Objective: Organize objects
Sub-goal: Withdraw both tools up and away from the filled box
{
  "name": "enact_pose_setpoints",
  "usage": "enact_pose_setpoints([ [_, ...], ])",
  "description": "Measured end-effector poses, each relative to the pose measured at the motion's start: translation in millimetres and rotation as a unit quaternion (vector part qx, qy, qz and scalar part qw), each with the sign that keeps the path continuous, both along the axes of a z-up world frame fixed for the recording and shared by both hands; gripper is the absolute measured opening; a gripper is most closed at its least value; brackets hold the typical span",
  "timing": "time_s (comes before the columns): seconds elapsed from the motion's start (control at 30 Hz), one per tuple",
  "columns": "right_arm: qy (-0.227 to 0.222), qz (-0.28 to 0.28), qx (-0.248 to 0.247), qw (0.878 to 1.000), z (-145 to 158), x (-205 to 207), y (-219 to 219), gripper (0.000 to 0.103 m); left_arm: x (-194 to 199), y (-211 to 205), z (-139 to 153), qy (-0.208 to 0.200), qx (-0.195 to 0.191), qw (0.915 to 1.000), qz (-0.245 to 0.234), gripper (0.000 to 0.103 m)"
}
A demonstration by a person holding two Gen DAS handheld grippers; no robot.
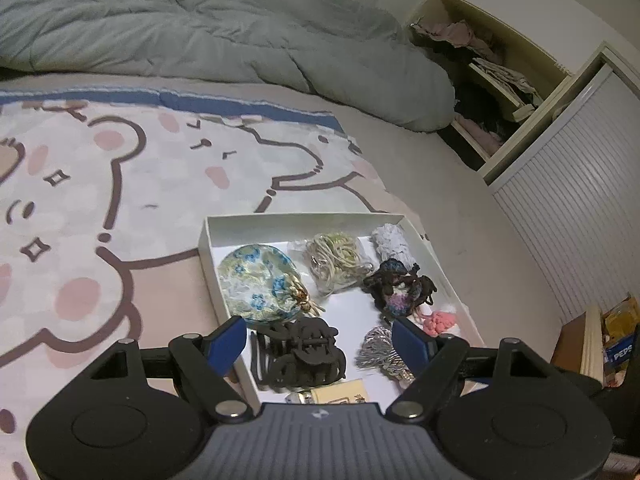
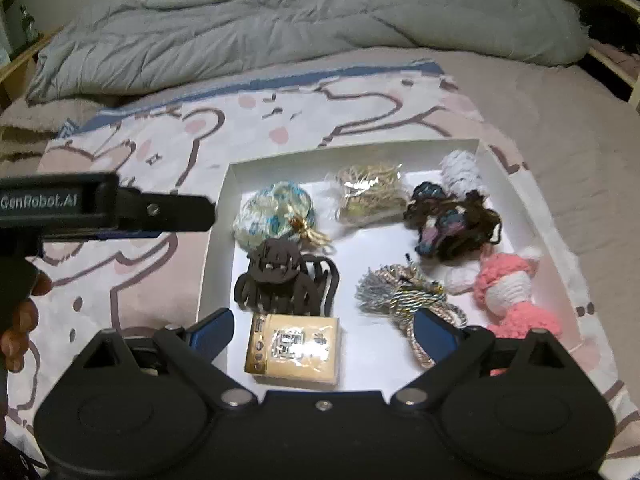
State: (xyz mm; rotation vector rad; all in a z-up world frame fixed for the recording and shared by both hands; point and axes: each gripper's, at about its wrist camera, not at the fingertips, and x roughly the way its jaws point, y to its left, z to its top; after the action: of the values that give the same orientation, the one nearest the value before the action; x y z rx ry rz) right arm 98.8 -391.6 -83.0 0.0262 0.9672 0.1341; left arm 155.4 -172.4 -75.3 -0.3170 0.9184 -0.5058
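Observation:
A white shallow box [image 2: 224, 216] lies on the bed and holds several small things: a floral pouch [image 2: 272, 212], a dark brown hair claw [image 2: 288, 284], a beige packet [image 2: 296, 350], a bag of pale cord [image 2: 370, 192], a dark yarn piece [image 2: 452, 226], a silver tassel cord [image 2: 404, 294] and a pink and white crochet toy [image 2: 516, 292]. My right gripper [image 2: 324, 334] is open and empty, hovering over the box's near edge. My left gripper [image 1: 320, 344] is open and empty above the hair claw [image 1: 300, 352]; the box [image 1: 208, 248] fills the left wrist view's middle.
The box rests on a pink bear-print blanket [image 2: 160, 140]. A rumpled grey duvet [image 2: 300, 12] lies behind. The left gripper's body [image 2: 104, 204] shows at the left. An open wardrobe with clothes [image 1: 492, 80] stands beside the bed.

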Motion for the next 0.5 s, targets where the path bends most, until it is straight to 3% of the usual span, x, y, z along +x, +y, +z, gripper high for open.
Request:
enact_pose_setpoints([
  [0.5,-0.054,-0.053,-0.008,0.997,41.9,-34.1,-16.5,0.099,-37.6,36.3,36.1,-0.041,0.049,0.9976,0.027,0.1],
])
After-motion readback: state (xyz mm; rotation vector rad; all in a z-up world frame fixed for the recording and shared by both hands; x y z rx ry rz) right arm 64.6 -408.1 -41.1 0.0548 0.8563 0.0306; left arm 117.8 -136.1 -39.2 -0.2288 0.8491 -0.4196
